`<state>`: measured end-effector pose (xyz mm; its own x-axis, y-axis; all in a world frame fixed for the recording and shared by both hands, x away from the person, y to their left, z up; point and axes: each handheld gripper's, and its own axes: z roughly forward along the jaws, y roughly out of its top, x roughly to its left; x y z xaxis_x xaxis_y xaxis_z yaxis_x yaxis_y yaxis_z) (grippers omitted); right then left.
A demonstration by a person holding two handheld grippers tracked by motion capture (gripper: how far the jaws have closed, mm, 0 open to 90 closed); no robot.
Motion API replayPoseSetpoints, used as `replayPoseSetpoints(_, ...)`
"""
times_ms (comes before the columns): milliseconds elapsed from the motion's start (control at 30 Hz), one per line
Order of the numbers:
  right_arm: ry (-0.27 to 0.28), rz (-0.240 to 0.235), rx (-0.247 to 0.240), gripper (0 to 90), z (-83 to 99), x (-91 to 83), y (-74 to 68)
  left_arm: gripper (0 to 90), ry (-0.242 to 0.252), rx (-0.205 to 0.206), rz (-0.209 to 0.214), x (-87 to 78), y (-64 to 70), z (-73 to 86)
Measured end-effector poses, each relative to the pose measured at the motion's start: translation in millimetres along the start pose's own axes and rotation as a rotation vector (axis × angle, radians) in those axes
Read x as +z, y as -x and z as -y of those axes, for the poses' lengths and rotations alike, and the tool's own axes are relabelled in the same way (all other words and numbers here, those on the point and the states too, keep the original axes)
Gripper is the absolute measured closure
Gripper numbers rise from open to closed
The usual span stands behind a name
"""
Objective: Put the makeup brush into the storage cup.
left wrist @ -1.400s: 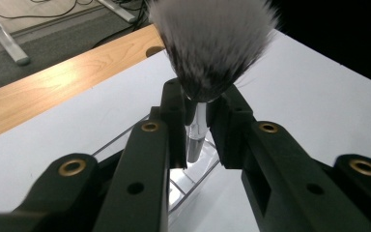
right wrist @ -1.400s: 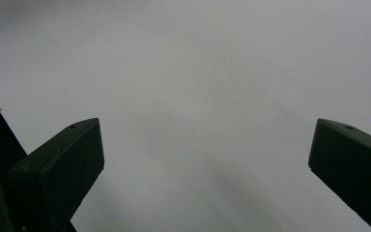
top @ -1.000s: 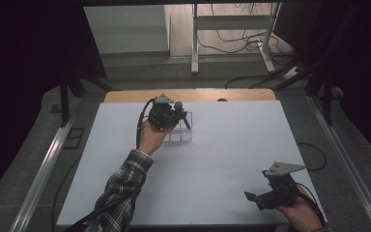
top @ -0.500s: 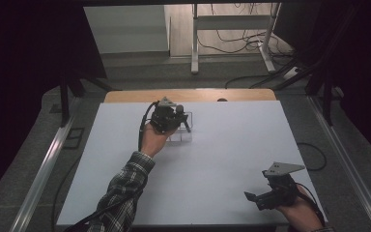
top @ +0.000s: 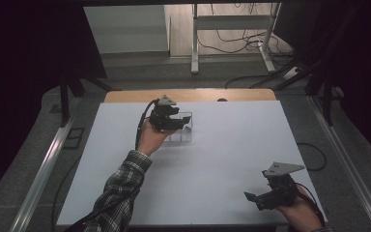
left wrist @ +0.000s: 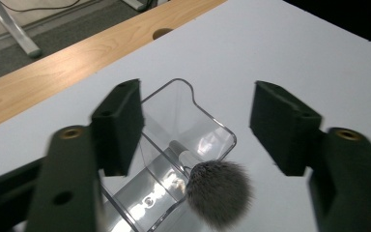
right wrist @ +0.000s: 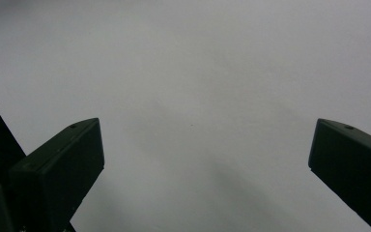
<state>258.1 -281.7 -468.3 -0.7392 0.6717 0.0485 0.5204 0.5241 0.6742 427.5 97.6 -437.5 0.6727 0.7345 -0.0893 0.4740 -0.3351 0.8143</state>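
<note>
While a dark room rings my white worktop [top: 212,169], my left gripper [left wrist: 195,125] spreads its fingers over the clear holder [left wrist: 174,159] near the far edge; its brush [left wrist: 217,193] lies bristles toward me. My right gripper [right wrist: 205,164] gapes, near corner.

Both grippers: black bodies, blocky matte-black jaws with brass-ringed screw holes. Left gripper [top: 170,117] and right gripper [top: 265,197]: grey triangular top plate, black trailing cable. Plaid flannel sleeve [top: 118,188] on left arm.

Far side of the surface [top: 222,159] — one holder.
A brush [left wrist: 218,192] lay in the clear holder [left wrist: 174,145], below the left gripper [left wrist: 195,130].
</note>
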Motion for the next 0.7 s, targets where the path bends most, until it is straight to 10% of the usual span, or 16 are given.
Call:
replayPoseSetpoints(233,0.000,0.003,0.000,0.0,0.0,-0.1,0.3,10.9,-0.007,-0.027,0.017,0.8,-0.9,0.2)
replayPoseSetpoints(700,0.002,0.002,0.003,0.0,0.1,-0.1,0.6,1.2,-0.023,-0.019,0.045,-5.2,0.2,-0.8)
